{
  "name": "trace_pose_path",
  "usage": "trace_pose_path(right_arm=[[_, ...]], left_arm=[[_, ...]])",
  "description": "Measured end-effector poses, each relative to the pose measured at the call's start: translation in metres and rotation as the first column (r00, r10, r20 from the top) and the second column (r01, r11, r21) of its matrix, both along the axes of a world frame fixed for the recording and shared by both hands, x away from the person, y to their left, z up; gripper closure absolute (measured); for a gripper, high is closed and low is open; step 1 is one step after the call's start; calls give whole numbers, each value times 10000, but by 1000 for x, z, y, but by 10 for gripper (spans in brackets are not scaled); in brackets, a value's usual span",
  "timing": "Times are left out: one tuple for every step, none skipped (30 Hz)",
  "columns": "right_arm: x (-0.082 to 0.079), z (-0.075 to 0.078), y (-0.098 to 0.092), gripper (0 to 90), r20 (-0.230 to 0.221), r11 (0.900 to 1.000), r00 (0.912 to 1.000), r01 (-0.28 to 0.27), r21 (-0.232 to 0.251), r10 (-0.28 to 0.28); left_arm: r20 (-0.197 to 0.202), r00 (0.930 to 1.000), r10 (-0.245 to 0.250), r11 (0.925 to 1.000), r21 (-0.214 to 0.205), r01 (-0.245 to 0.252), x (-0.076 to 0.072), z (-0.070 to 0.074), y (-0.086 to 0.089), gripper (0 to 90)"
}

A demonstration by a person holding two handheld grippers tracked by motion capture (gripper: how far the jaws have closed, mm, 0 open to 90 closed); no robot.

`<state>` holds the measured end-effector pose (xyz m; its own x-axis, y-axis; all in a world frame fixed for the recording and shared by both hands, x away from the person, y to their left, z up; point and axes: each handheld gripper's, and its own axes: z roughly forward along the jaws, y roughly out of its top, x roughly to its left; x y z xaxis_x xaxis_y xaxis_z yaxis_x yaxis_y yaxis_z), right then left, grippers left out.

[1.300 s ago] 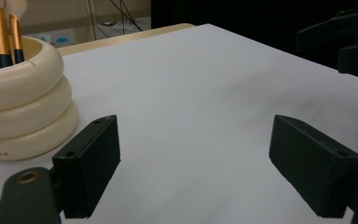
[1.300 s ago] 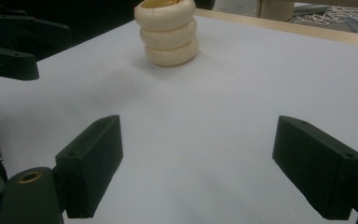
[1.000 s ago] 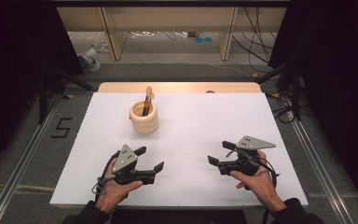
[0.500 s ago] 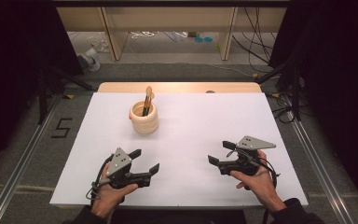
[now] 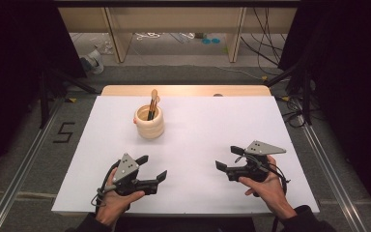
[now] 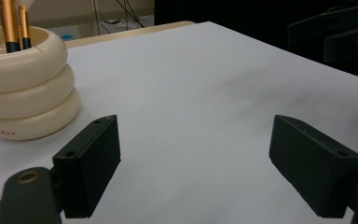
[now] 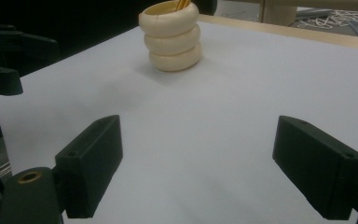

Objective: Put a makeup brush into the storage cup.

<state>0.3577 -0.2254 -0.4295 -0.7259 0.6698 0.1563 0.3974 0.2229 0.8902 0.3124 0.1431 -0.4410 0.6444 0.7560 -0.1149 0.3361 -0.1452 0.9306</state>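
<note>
A cream cup (image 5: 149, 123) made of stacked rings stands upright on the white table top (image 5: 207, 121), left of centre. It holds a few gold-handled brushes (image 5: 152, 103). My left gripper (image 5: 152, 167) rests near the front edge, open and empty, pointing right and away. My right gripper (image 5: 227, 157) is open and empty at the front right, pointing left. In the left gripper view the cup (image 6: 25, 88) and brushes (image 6: 10, 22) stand beyond the left jaw, apart from it. In the right gripper view the cup (image 7: 170, 39) stands far ahead.
A wooden table edge (image 5: 183, 90) runs behind the white top. Beyond it are wooden shelf legs (image 5: 118, 43) and cables on the floor (image 5: 174, 37). Metal rails (image 5: 328, 169) flank the table. Dark stands (image 5: 299, 72) rise at both back sides.
My left gripper has shifted slightly toward the near edge. The right gripper and the cup have not moved.
</note>
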Motion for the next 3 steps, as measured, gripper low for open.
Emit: trace_pose_path(right_arm=[[0, 0, 0, 166, 4, 10000, 10000, -8, 3, 8], [0, 0, 0, 166, 18, 10000, 10000, -15, 15, 15], [0, 0, 0, 166, -3, 10000, 10000, -16, -5, 16]], left_arm=[[1, 10000, 2, 10000, 1, -2, 0, 0, 0, 162], [-11, 10000, 32, 10000, 4, -32, 0, 0, 0, 162], [64, 10000, -39, 9999, 115, 38, 1, 0, 1, 162]])
